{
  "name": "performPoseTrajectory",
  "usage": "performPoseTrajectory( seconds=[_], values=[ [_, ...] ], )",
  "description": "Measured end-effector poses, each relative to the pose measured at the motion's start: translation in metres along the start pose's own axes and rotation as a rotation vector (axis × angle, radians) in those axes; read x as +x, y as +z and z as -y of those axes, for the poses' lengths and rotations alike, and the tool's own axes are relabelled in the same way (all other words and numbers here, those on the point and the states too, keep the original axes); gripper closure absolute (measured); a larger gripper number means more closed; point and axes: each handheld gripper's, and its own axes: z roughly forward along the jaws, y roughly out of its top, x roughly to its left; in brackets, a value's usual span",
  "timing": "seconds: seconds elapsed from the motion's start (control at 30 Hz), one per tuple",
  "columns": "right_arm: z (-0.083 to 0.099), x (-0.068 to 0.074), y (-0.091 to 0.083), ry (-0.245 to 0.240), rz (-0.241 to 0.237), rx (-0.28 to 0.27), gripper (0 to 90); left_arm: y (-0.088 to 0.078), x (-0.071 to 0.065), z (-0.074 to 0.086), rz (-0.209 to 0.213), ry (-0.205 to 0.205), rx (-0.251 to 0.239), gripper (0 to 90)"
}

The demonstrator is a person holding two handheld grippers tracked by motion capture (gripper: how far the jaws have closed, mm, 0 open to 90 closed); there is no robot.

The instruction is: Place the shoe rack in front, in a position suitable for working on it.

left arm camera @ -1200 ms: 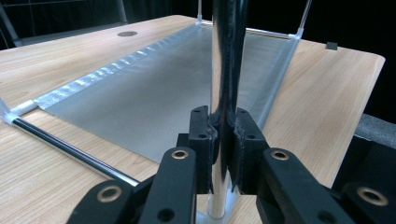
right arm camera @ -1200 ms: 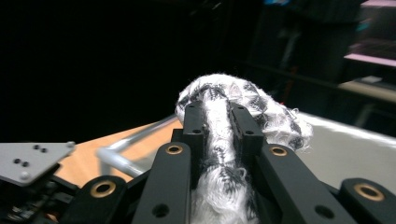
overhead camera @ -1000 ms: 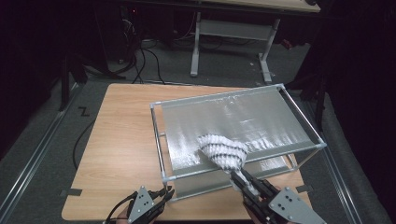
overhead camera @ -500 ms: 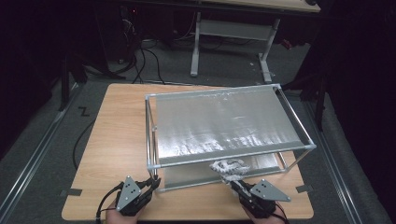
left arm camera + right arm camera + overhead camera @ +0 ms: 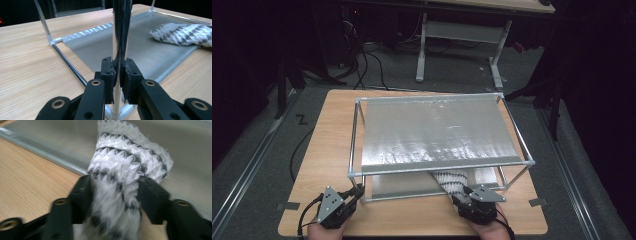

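High view: on the desk (image 5: 327, 150), the patterned cloth (image 5: 452, 180) lay on the rack's (image 5: 442, 132) lower shelf.

Left claw (image 5: 119, 75) view: clamped on the rack's upright post (image 5: 121, 30).

Right claw (image 5: 115, 195) view: jaws just opened, cloth loose between them. No readable writing.

Hidden or unclear, for your check:
- Knitted cloth (image 5: 452, 181): in the high view you see one end; the rest lies under the rack's upper mesh shelf (image 5: 437, 131).
- Same cloth, right gripper view: near part blurred, cut by the bottom edge.
- Rack post (image 5: 121, 30): top cut off in your left gripper view.
- Your hands: cut by the high view's bottom edge.
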Motion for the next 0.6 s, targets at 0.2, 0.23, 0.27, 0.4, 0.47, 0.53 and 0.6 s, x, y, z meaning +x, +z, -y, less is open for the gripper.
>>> performPoseTrajectory(
  seconds=[0.2, 0.23, 0.27, 0.4, 0.47, 0.53, 0.6],
  values=[
    [-0.006, 0.015, 0.016, -0.069, 0.049, 0.047, 56.6, -0.007, 0.011, 0.003, -0.041, -0.019, 0.001, 80.1],
    [-0.008, 0.018, 0.019, -0.084, 0.061, 0.056, 60.4, -0.007, 0.012, 0.003, -0.047, -0.024, 0.000, 80.1],
    [-0.010, 0.019, 0.021, -0.094, 0.058, 0.063, 62.4, -0.009, 0.015, 0.004, -0.056, -0.027, 0.002, 80.1],
    [-0.015, 0.022, 0.034, -0.128, 0.031, 0.080, 70.0, -0.016, 0.023, 0.006, -0.083, -0.033, 0.010, 80.0],
    [-0.022, 0.023, 0.039, -0.141, 0.011, 0.083, 75.7, -0.020, 0.028, 0.006, -0.102, -0.030, 0.022, 80.0],
    [-0.025, 0.022, 0.039, -0.115, -0.015, 0.063, 77.8, -0.023, 0.034, 0.006, -0.120, -0.028, 0.040, 79.8],
    [-0.025, 0.018, 0.033, -0.100, -0.016, 0.035, 78.5, -0.026, 0.039, 0.006, -0.133, -0.035, 0.050, 79.8]
  ],
)
